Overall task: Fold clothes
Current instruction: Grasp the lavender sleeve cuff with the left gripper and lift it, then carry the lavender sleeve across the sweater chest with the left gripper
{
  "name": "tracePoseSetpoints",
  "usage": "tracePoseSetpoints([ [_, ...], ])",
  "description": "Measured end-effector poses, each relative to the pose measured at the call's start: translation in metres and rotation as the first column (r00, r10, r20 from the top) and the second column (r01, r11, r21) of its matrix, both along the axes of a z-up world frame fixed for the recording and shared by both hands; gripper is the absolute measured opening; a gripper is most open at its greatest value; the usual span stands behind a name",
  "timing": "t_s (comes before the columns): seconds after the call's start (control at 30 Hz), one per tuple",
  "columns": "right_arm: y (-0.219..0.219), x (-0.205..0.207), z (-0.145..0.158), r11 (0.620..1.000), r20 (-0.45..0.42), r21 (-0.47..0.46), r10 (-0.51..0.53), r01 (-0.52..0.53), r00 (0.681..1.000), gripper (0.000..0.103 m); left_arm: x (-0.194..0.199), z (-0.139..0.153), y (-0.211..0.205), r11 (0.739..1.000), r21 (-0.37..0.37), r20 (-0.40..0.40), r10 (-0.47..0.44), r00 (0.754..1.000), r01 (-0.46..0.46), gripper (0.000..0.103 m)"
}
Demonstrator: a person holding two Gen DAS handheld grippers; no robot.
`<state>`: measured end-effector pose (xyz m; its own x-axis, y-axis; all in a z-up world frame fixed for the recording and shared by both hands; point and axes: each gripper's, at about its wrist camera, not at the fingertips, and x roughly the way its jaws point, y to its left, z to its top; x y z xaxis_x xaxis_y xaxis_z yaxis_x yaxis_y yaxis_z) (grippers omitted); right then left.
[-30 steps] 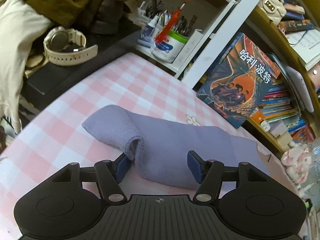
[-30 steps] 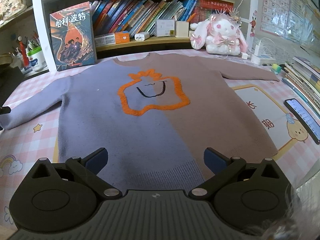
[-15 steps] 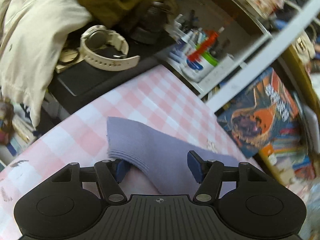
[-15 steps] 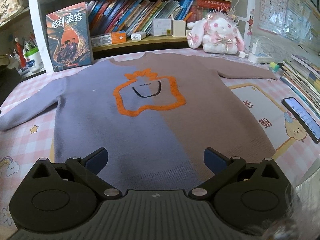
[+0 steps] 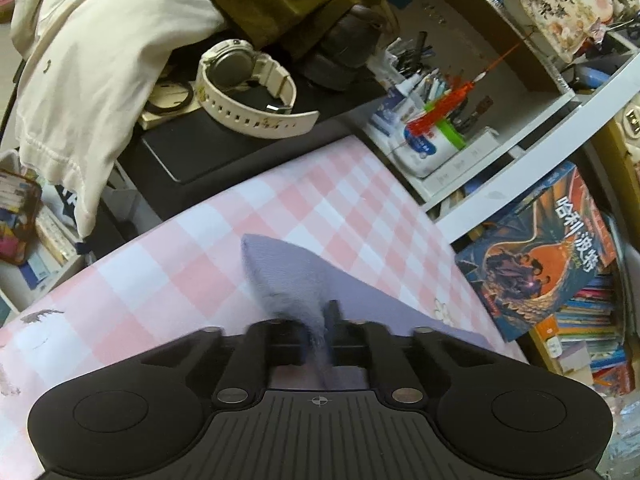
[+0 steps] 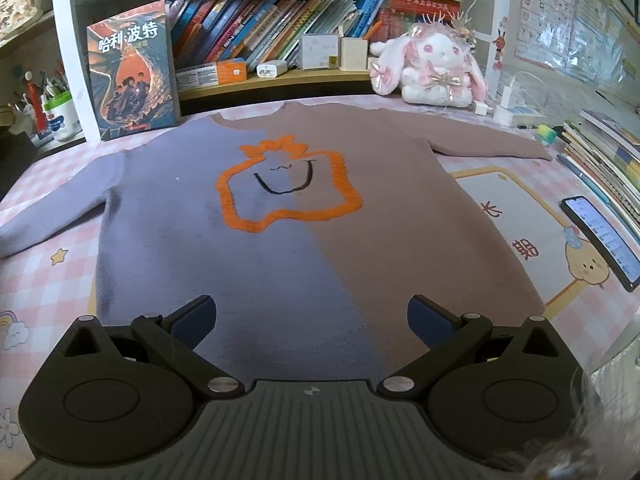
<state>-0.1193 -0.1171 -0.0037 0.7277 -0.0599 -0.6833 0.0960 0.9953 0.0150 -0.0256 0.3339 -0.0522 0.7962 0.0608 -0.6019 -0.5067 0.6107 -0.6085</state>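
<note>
Lying flat, sweater [image 6: 280,240] neck toward shelf, left fingers [image 5: 320,332] pinching sleeve, right fingers [image 6: 312,320] spread empty.

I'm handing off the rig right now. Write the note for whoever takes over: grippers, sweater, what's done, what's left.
Left gripper: shut on the purple sleeve cuff, pinched at the table's edge.
Right gripper: open, holding nothing, over the hem of the sweater.
Sweater: flat, face up on the pink checked cloth, both sleeves spread out; brown sleeve untouched.
Done: sleeve grasped only.
Left: likely fold both sleeves in, then the body.
</note>
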Motion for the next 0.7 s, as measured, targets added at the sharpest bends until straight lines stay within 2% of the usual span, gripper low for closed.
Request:
tracePoseSetpoints([
  [0.13,-0.008,0.002,-0.001,1.0,0.002,0.004,-0.002,0.002,1.0,0.103,-0.001,0.008,-0.007,0.999,0.037,0.019,0.006,1.0,-0.007,0.003],
  [0.33,-0.022,0.009,-0.001,1.0,0.009,0.007,0.026,-0.026,1.0,0.103,0.001,0.035,-0.032,0.994,0.106,0.08,-0.03,0.996,0.021,0.003],
  [0.57,-0.05,0.028,-0.001,0.99,0.02,0.012,0.142,-0.142,0.99,0.103,0.002,0.066,-0.086,0.982,0.19,0.119,-0.042,0.992,0.019,0.003],
  [0.7,-0.078,0.039,0.006,0.969,0.041,0.038,0.241,-0.243,0.97,0.103,0.004,0.083,-0.127,0.97,0.241,0.131,-0.052,0.99,0.019,0.003],
])
